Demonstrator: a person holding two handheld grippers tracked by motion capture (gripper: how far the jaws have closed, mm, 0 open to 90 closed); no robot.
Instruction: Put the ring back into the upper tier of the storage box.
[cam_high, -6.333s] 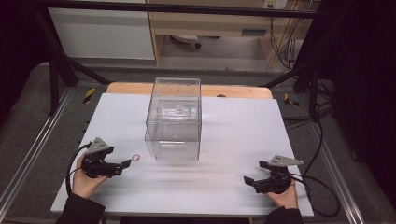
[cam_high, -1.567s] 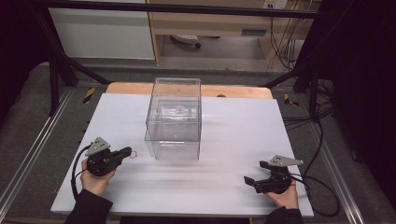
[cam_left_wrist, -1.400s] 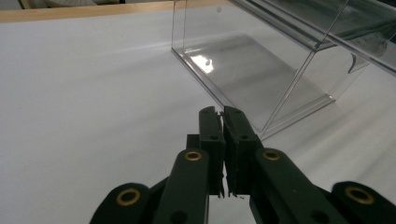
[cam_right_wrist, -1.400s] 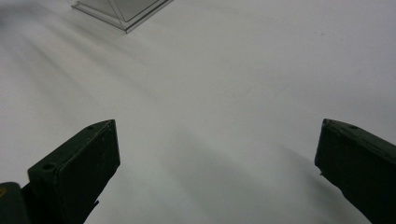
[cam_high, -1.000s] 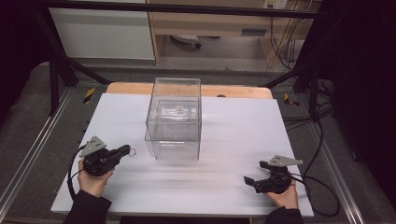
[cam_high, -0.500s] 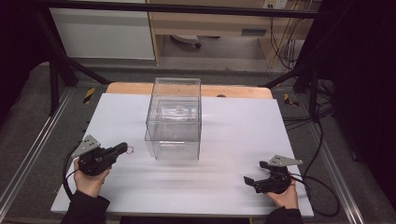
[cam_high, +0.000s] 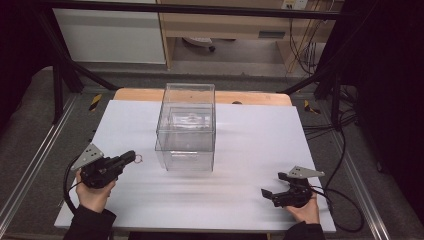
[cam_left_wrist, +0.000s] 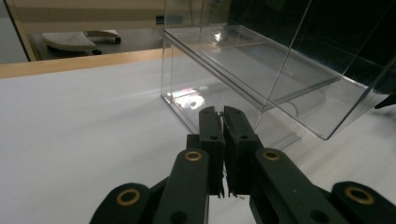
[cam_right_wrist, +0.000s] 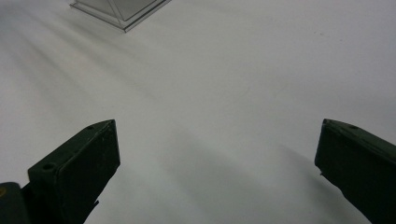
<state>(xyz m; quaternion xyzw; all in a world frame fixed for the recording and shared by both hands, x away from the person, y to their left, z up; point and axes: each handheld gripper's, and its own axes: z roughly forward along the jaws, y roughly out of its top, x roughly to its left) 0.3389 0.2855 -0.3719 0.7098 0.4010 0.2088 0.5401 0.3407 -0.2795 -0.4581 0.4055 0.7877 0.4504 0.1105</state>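
A clear plastic box (cam_high: 186, 131) stands open-topped in the middle of the white table (cam_high: 250, 135). My left gripper (cam_high: 131, 156) is at the table's front left, pointing at the box's lower left corner. Its jaws are pressed together, and a small pinkish ring (cam_high: 138, 159) sticks out at their tip. In the left gripper view the shut jaws of the left gripper (cam_left_wrist: 223, 112) face the box (cam_left_wrist: 261, 60) a short way off. My right gripper (cam_high: 273, 184) rests at the front right, wide open over bare table. The right gripper (cam_right_wrist: 217, 135) holds nothing, and a box corner (cam_right_wrist: 119, 11) shows far ahead.
A wooden strip (cam_high: 135, 94) runs along the table's far edge. Black frame posts (cam_high: 60, 75) and cables (cam_high: 340, 130) stand beside the table. Each gripper trails a cable (cam_high: 67, 180) toward the front edge.
The ring lay on the table earlier; the left gripper closed on it and has drawn back to the left with it. The right gripper has stayed still.
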